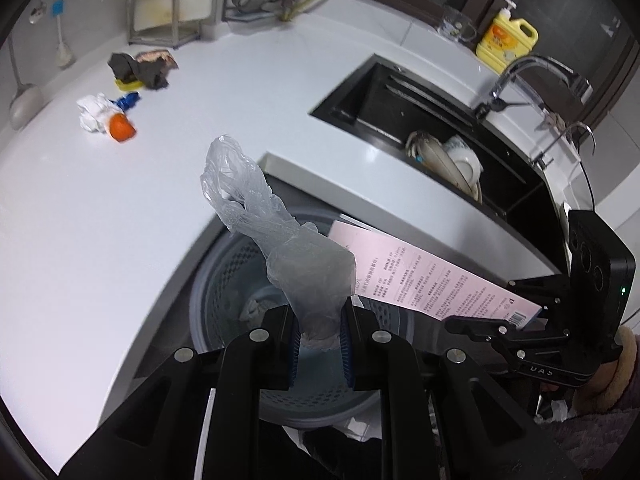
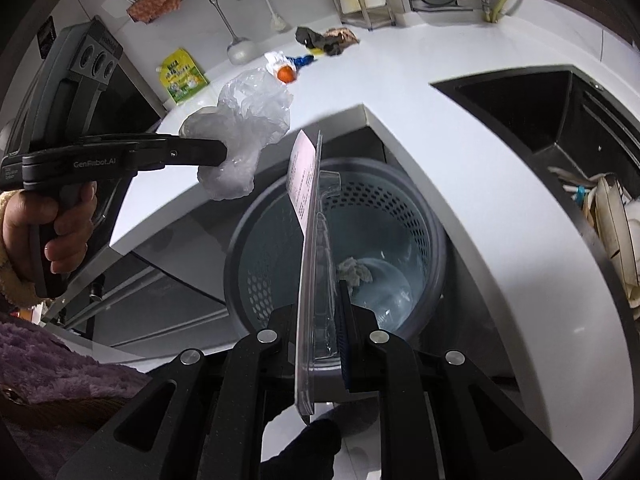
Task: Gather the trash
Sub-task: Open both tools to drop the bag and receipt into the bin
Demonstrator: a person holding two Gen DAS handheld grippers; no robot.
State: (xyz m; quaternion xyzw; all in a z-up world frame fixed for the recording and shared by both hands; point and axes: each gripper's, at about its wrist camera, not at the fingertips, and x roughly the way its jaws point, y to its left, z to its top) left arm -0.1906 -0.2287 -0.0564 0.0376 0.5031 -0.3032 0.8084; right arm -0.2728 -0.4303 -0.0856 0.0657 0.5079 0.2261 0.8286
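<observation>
Clear plastic bag (image 1: 276,240) is pinched in the left claw (image 1: 320,344); the right claw (image 2: 316,340) grips a pink package (image 2: 306,216) above the bin (image 2: 432,240).

At my two o'clock I see a yellow detergent bottle (image 1: 506,42) beside the faucet (image 1: 532,76); dishes (image 1: 448,160) lie in the black sink (image 1: 360,92). Ladle (image 2: 236,40) and green pouch (image 2: 182,76) at eleven, against the wall.

left hand-held gripper (image 1: 320,344) pinching clear plastic bag (image 1: 256,216), above bin (image 1: 224,264)
</observation>
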